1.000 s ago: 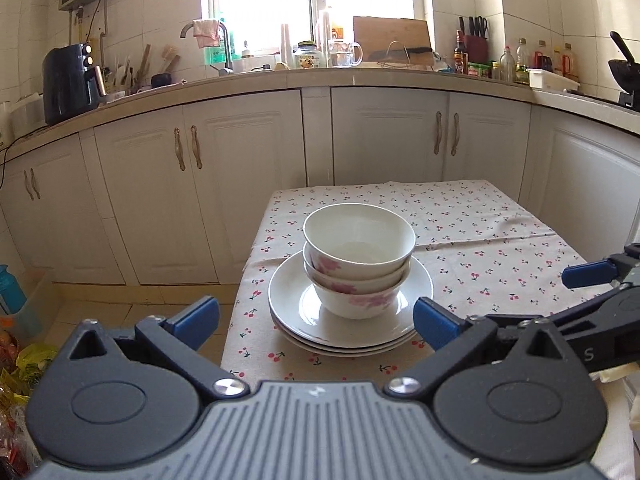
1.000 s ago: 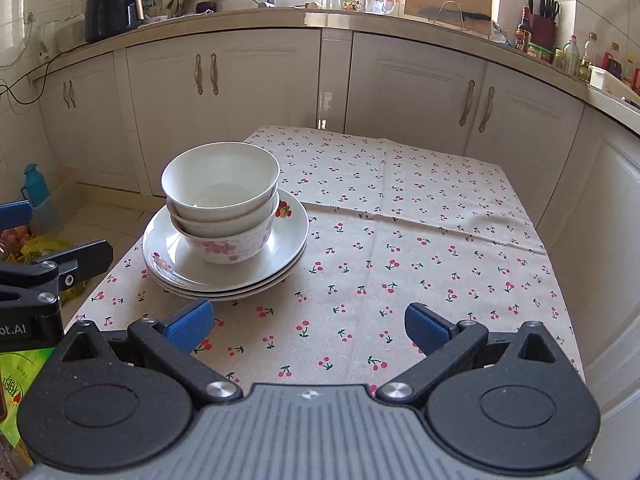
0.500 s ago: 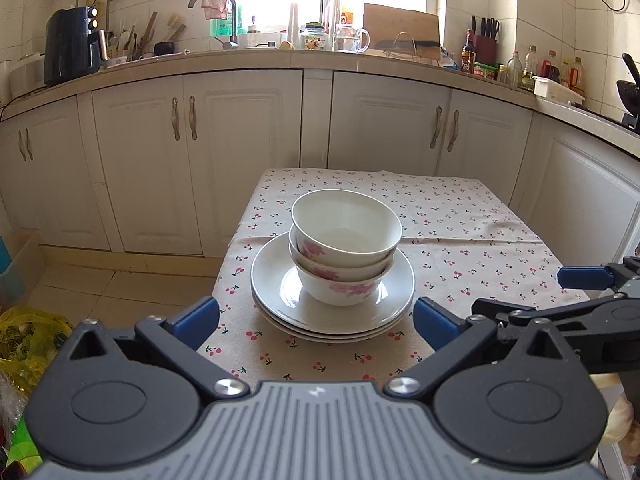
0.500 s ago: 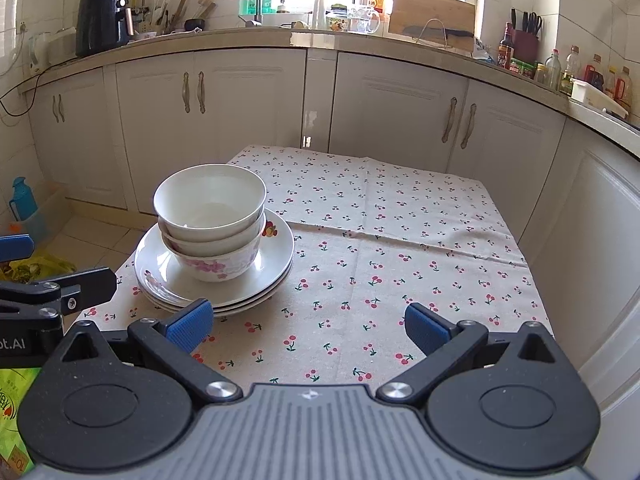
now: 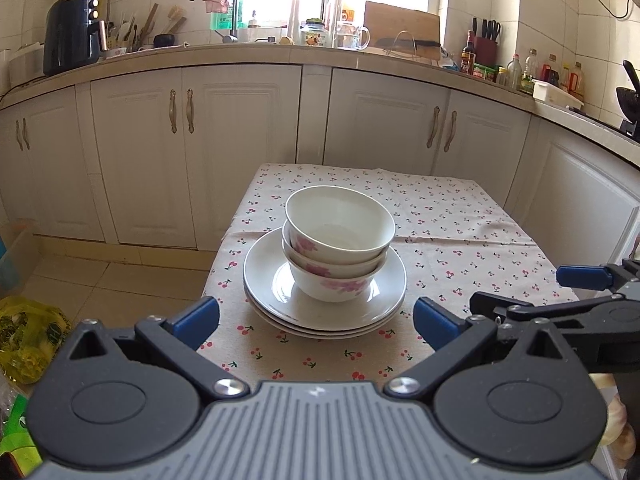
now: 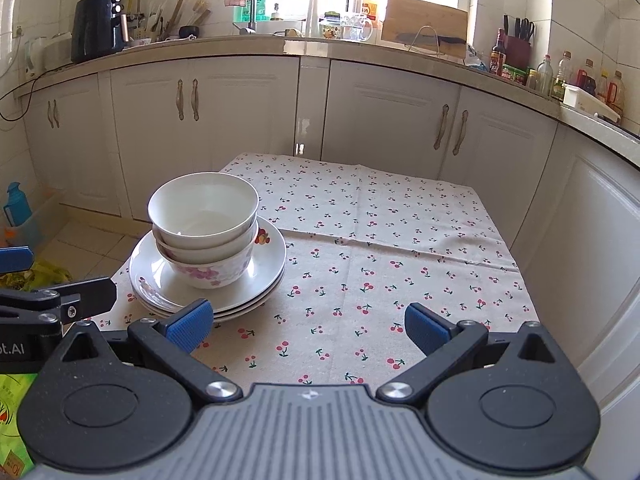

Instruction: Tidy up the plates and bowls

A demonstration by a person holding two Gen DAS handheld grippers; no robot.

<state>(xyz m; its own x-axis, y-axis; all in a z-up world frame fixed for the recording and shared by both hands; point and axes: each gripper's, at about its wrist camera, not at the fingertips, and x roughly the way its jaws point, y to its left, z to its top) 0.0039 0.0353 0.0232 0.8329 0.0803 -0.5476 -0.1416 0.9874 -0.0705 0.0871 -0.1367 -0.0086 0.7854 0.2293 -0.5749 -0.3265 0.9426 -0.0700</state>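
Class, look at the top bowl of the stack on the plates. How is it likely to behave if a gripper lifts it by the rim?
The top bowl looks glazed and glossy, so it is probably stiff, slippery and breakable. It sits nested in another bowl, slightly tilted, so that one may shift on the plates.

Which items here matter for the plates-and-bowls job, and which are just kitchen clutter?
Job items:
stacked bowls
plate stack under them
left tool, open
right tool, open

Lying about:
cherry-print tablecloth
black appliance on the counter
cutting board
knife block
yellow bag on the floor
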